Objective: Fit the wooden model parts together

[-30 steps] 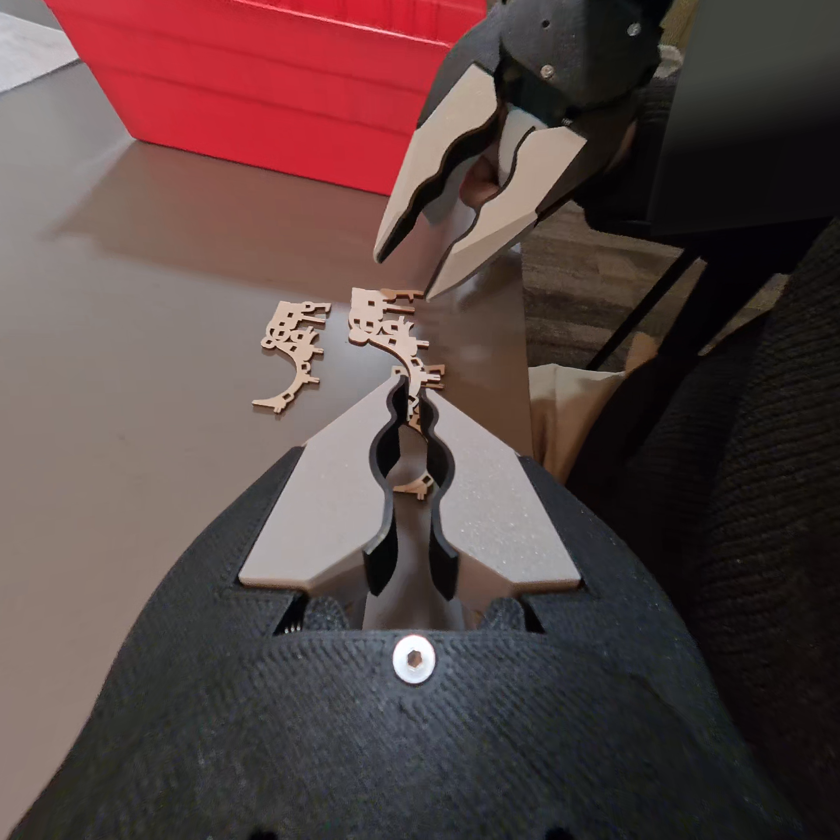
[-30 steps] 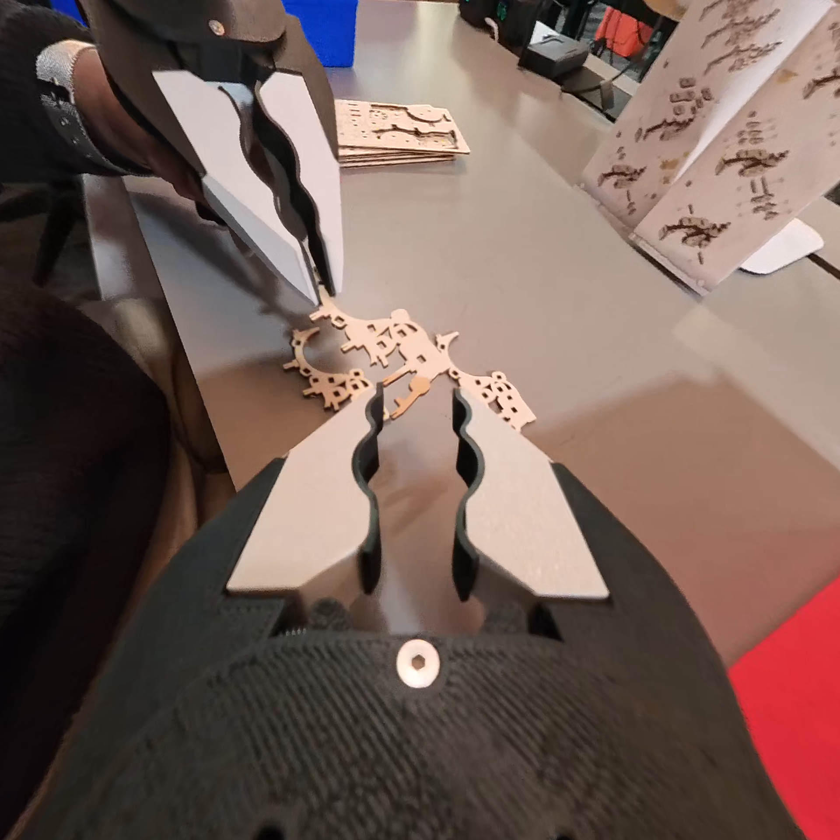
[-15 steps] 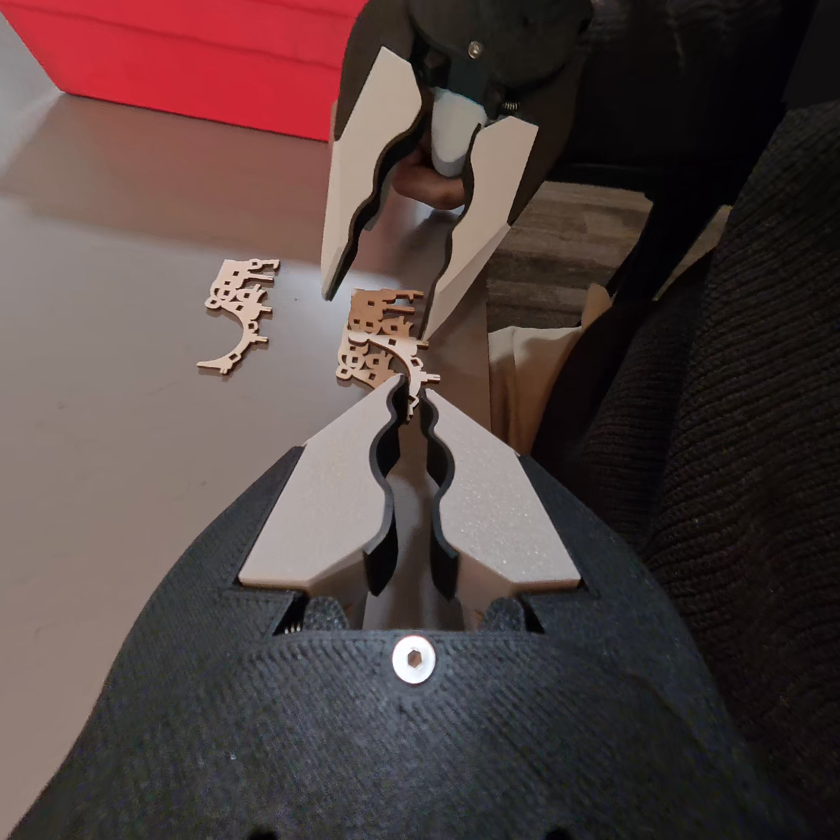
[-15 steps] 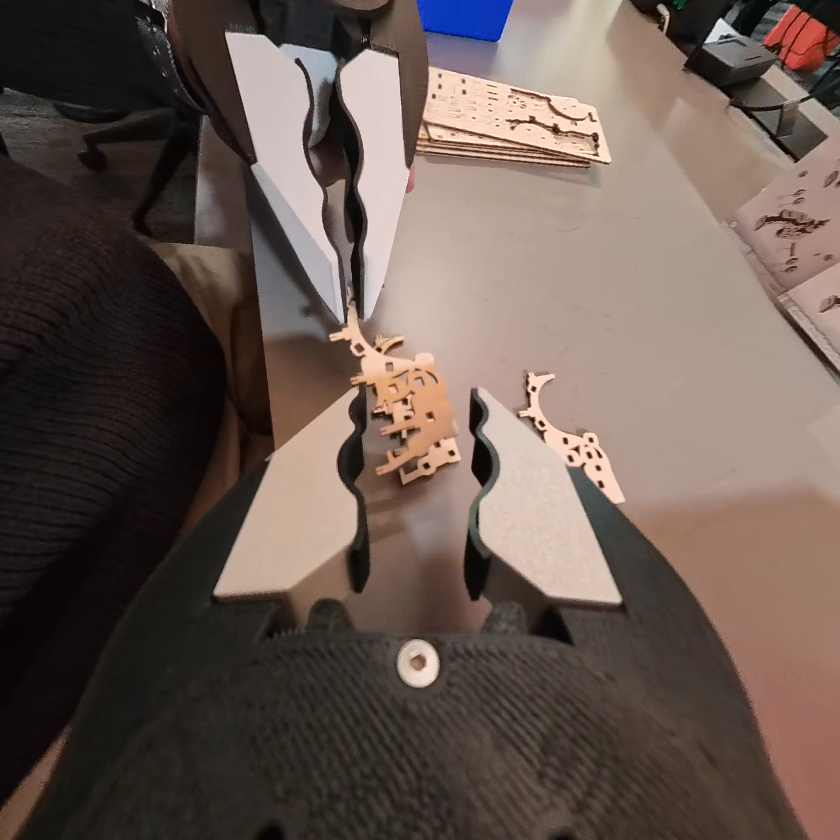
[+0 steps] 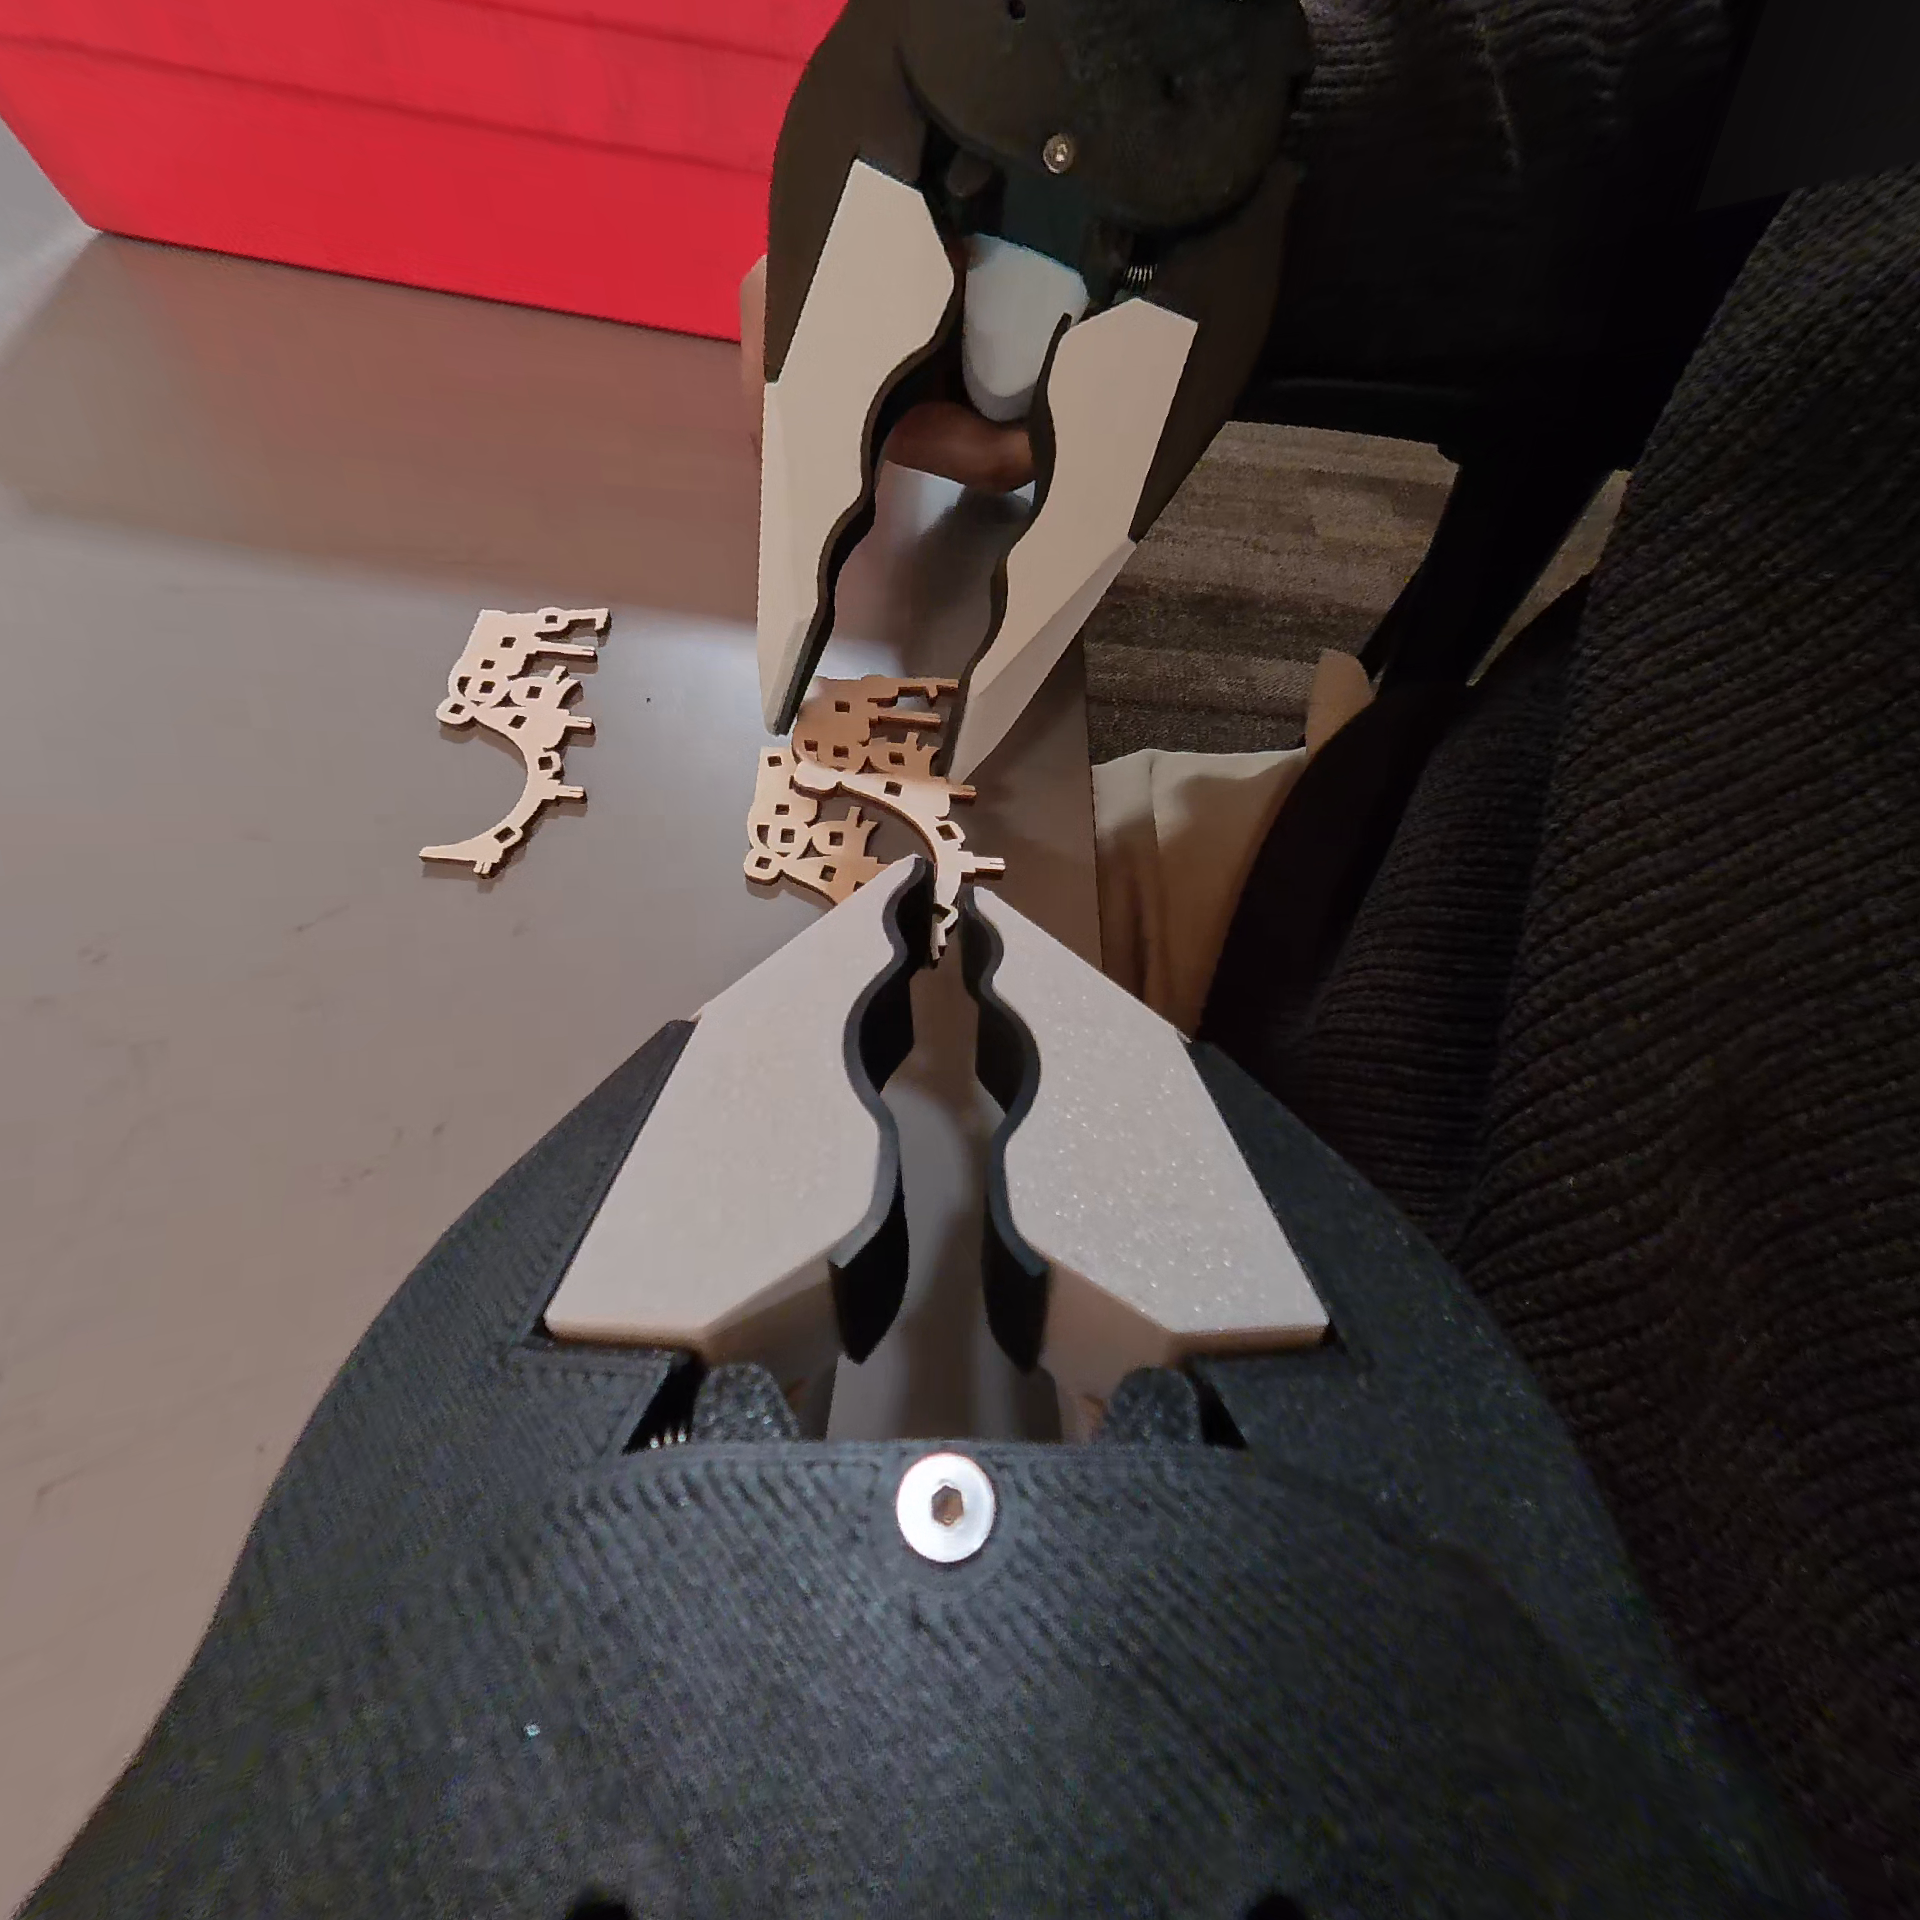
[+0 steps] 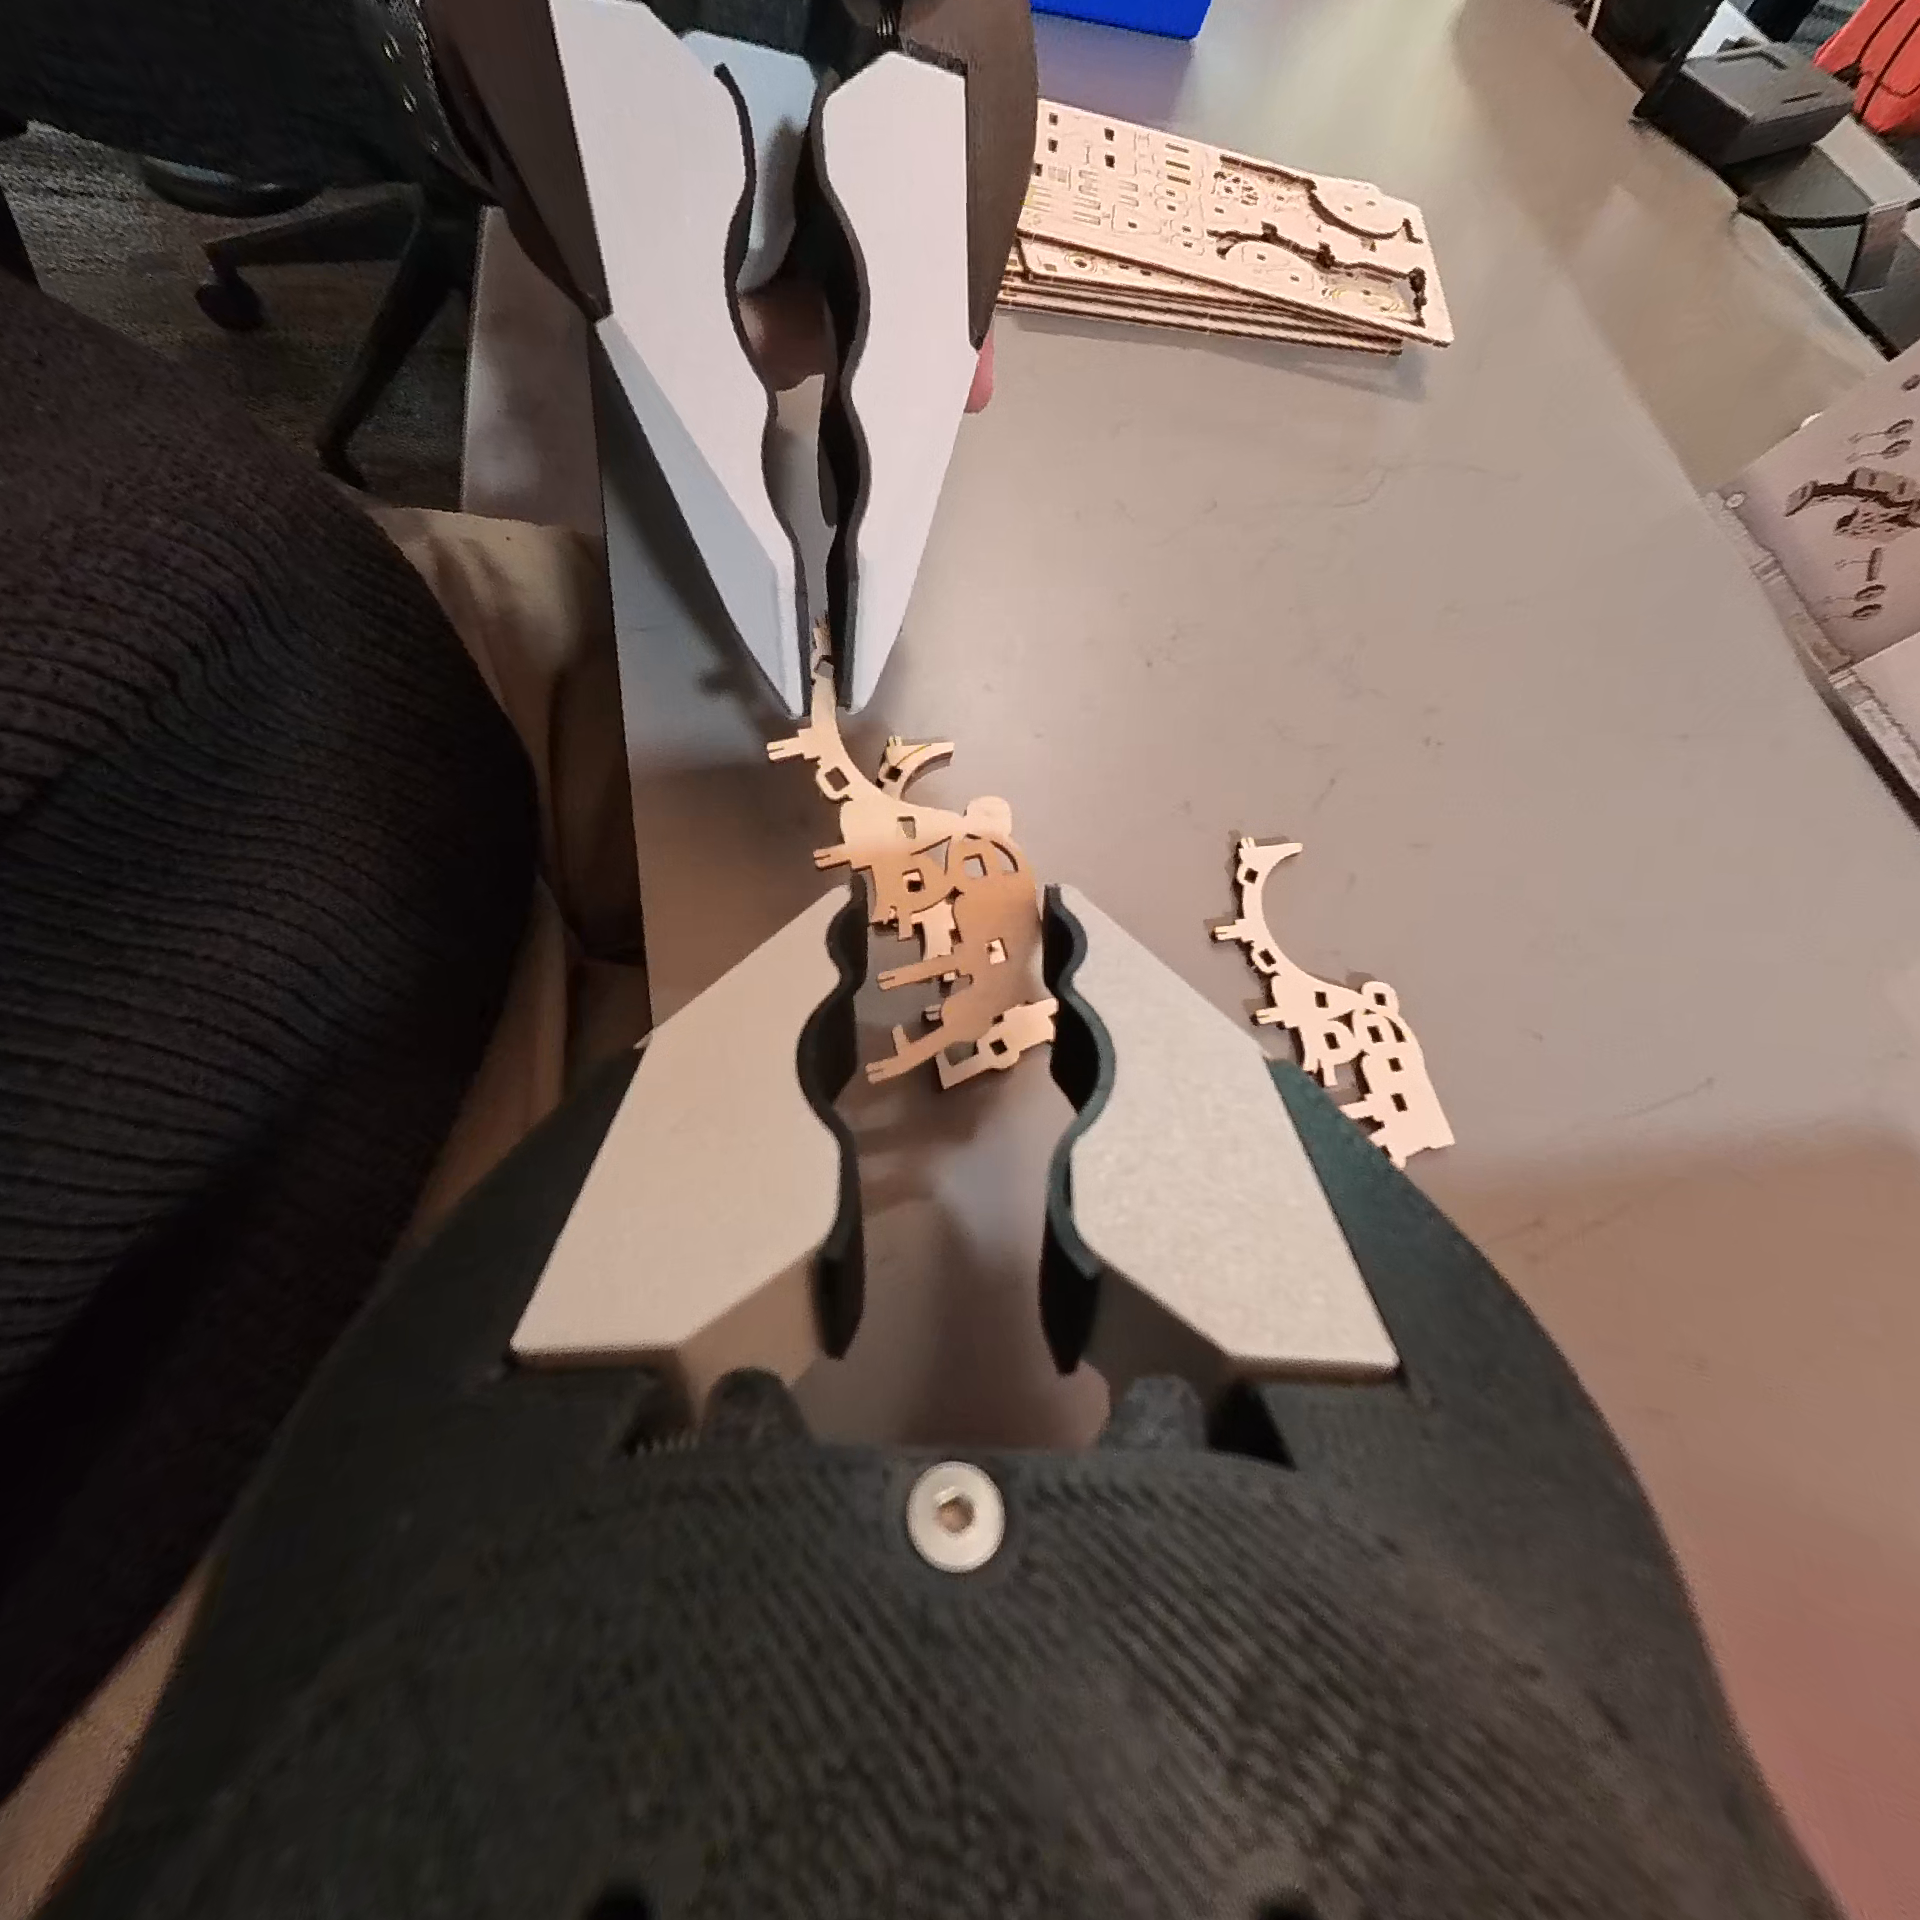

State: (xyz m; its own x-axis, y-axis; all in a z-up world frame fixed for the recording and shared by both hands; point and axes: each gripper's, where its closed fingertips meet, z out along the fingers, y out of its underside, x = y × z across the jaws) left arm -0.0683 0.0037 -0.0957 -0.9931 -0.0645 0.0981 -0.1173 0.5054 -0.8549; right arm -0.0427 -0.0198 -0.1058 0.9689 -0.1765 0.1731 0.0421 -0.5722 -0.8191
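Two flat, cut-out wooden parts [image 5: 831, 831] lie overlapped near the table's edge; they also show in the right wrist view [image 6: 935, 914]. My left gripper [image 5: 940, 914] is shut on the thin curved tail of the upper part; it also shows in the right wrist view [image 6: 826, 686]. My right gripper [image 6: 951, 914] is open, its fingers on either side of the parts' broad end; in the left wrist view [image 5: 878, 743] it comes down from above. A third, similar wooden part [image 5: 520, 727] lies apart on the table, also in the right wrist view [image 6: 1340, 1029].
A grey table [image 6: 1351, 623] with its edge close beside the parts. A red box [image 5: 416, 156] stands behind. A stack of wooden sheets [image 6: 1226, 249], printed sheets [image 6: 1849, 540] and a black device [image 6: 1766, 104] lie farther off. Dark knitted clothing [image 5: 1662, 935] is beside the edge. The tips of one gripper are about 4 centimetres away from the tips of the other.
My right gripper has come down and closer, so its open fingers now straddle the stacked parts. My left gripper stays shut on the part's tail, which has turned with it.
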